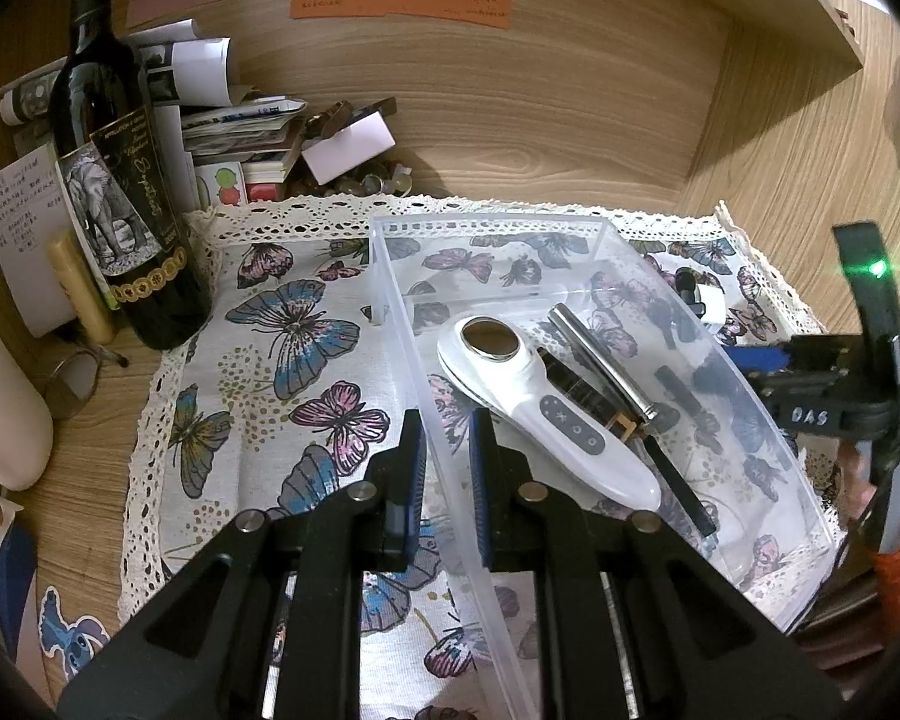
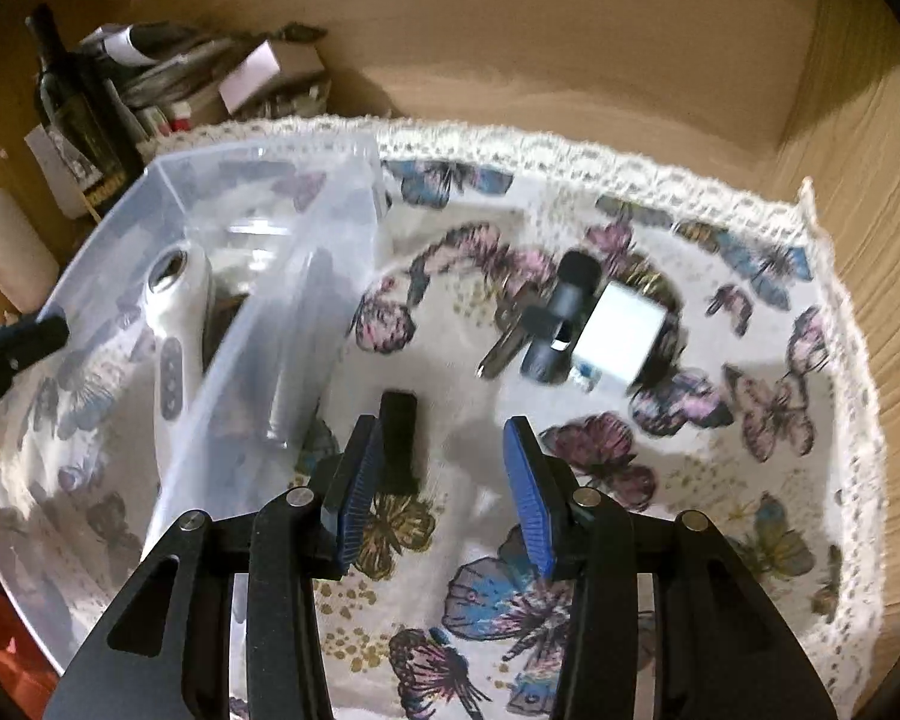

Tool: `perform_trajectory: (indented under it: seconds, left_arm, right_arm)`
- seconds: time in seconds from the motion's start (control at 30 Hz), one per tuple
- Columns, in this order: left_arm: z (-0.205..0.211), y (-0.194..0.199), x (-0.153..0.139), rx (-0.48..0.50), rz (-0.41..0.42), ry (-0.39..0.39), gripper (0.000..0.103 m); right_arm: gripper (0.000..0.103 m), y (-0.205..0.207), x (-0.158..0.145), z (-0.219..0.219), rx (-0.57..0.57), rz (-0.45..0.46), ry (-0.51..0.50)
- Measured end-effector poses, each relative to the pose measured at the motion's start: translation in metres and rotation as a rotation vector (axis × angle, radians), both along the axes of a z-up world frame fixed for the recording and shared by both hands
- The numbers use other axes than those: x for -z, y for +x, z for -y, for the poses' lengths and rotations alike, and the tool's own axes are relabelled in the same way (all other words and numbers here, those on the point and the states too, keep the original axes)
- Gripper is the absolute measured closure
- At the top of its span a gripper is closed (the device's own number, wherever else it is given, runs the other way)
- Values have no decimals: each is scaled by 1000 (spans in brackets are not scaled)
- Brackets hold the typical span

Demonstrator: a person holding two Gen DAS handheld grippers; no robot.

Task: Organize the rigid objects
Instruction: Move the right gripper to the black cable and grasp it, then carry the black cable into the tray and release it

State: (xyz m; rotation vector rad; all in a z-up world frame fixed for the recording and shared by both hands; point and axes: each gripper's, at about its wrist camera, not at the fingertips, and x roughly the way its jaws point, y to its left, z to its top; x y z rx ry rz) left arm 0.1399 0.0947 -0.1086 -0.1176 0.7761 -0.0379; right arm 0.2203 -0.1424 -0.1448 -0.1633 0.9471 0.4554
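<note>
My right gripper [image 2: 441, 480] hangs over the butterfly cloth [image 2: 720, 570] with its blue fingers spread wide and nothing between them. The small black block [image 2: 399, 438] is what I judge to be the next pick: it lies on the cloth just ahead of my left finger, partly hidden behind that finger, so it sits left of the gap's centre, not squarely in it. Its long axis runs roughly away from me, along the fingers, so I would need to shift left before closing across its narrow width. Further ahead and to the right, well apart from the block, a small cluster waits toward the cloth's far right edge: a dark cylinder [image 2: 561, 324], a white cube [image 2: 621, 339] touching it, and a key [image 2: 507, 348] poking out on the left; the view is blurred there, so I can't tell more. The right gripper is clearly the nearer one for all of these. My left gripper [image 1: 447, 456] straddles the near left wall of the clear plastic bin [image 1: 498, 219], one finger outside and one inside, the jaws drawn close around the thin wall; it looks clamped on it, steadying the bin. Inside the bin lie a white handheld device [image 1: 546, 414] with a round metal head, a silver rod [image 1: 600, 360], a dark tube with a gold end [image 1: 582, 390] and a black stick [image 1: 678, 492], all lying diagonally across the floor. The bin stands on the cloth's left half as the right camera sees it, just left of the black block.
</note>
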Motion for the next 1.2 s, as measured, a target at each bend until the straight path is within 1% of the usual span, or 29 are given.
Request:
perform_trajectory:
  seconds: [0.13,0.27,0.3,0.33,0.37,0.4,0.57,0.7,0.83,1.03,1.2]
  left_arm:
    - [0,0,0,0,0,1,90]
    - [0,0,0,0,1,1,90]
    - [0,0,0,0,0,1,90]
    - [0,0,0,0,1,1,90]
    - [0,0,0,0,1,1,90]
    - [0,0,0,0,1,1,90]
    - [1,0,0,-1,1,1,90]
    - [1,0,0,1,1,1,90]
    - [0,0,0,1,1,-2,90]
    - [0,0,0,1,2,-2,90]
    - [1,0,1,2,3,1,90]
  right_arm:
    - [64,0,13,-6,-19,-17,-18]
    - [66,0,16,-10,-25,11,-44]
    - [71,1,16,-11,-27,15,-52]
    - [79,1,15,-13,-31,22,-60]
    - [84,1,15,-13,-36,22,-61]
    - [87,2,14,-13,-36,21,-59]
    - [87,1,9,-8,-21,31,-56]
    - [87,-2,-6,-3,-2,64,-37]
    - [87,-7,-28,-2,0,123,-27]
    - [87,-19,-64,-8,-17,216,-6]
    - [87,-29,-88,-19,-47,281,18]
